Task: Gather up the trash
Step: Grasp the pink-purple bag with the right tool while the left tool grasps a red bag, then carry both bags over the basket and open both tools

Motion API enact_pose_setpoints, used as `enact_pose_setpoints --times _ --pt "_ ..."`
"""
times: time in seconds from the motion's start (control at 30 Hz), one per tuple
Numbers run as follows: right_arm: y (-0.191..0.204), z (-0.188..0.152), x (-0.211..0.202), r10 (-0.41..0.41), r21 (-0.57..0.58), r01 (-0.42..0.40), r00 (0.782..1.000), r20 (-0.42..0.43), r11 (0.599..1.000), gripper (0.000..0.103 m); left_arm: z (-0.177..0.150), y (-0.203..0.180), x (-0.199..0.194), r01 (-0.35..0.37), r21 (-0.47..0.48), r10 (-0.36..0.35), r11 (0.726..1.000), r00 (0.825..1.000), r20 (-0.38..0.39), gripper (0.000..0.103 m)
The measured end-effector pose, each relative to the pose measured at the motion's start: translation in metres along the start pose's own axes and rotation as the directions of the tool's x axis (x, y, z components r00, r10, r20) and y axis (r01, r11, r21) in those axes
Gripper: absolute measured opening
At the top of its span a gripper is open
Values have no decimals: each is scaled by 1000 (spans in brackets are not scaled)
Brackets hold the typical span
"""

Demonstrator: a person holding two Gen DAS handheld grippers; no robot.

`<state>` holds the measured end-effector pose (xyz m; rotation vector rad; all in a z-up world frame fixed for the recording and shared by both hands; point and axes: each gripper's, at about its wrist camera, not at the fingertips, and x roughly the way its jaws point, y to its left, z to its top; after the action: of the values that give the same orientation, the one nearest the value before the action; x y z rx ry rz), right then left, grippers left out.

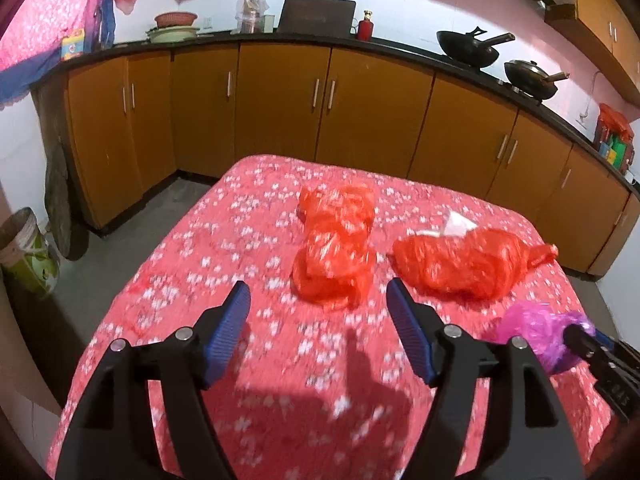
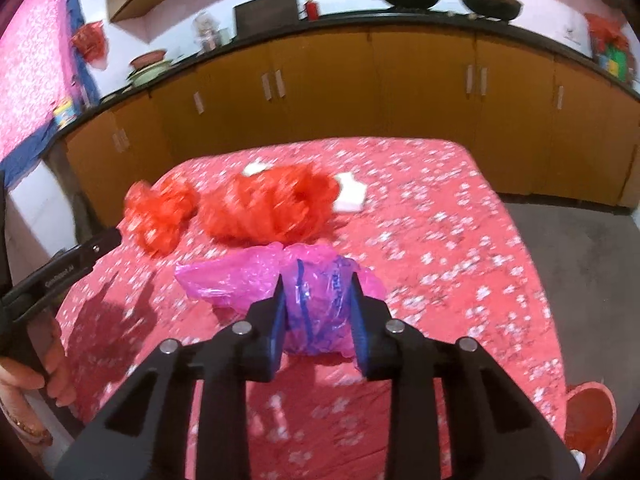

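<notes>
Two crumpled red plastic bags lie on the red flowered tablecloth (image 1: 224, 248): one in the middle (image 1: 336, 244) and a bigger one (image 1: 468, 264) to its right, with white paper (image 1: 458, 224) behind it. My left gripper (image 1: 318, 300) hovers open just short of the middle red bag, nothing between its blue pads. My right gripper (image 2: 320, 300) is shut on a crumpled pink plastic bag (image 2: 316, 300), its pads pressing both sides; the bag's loose end (image 2: 224, 276) spreads left on the cloth. In the left wrist view the pink bag (image 1: 532, 332) shows at the right.
Brown kitchen cabinets (image 1: 280, 100) run behind the table, with woks (image 1: 472, 48) and jars on the counter. A bucket (image 1: 24, 252) stands on the floor at the left. A red bin (image 2: 588, 420) sits by the table's right front corner. A hand (image 2: 52, 364) holds the left gripper.
</notes>
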<state>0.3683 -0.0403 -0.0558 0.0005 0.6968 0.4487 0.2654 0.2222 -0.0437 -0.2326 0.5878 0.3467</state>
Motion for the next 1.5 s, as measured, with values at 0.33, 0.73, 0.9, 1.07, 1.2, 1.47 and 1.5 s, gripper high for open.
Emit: enact_pose_setpoints --times 0.33,0.73,0.9,1.07,1.2,1.47,1.5 --pt "-6 0 3 -60 -9 60 998 20 998 29 14 -17 32 -64 62 66 996 997 -29 70" --pt "-6 1 7 -65 -4 65 998 -2 998 29 16 -10 61 -8 22 11 1000 988 -155 12" --pt "-6 0 6 -67 -1 67 998 -1 998 29 15 -7 56 14 0 -14 1000 991 -136 6" --pt "-9 -3 1 -68 15 68 998 17 998 29 8 -13 42 25 48 -19 999 994 -105 6" --pt "-16 -4 -7 -76 24 75 997 33 997 29 -1 -22 23 48 126 -38 991 996 -80 6" --pt "-27 -6 -30 -88 43 85 994 62 995 29 -17 -38 -10 104 177 -93 979 993 -71 6" --pt "-29 -7 -34 -91 45 88 994 67 995 29 -17 -40 -14 111 177 -101 978 993 -68 6"
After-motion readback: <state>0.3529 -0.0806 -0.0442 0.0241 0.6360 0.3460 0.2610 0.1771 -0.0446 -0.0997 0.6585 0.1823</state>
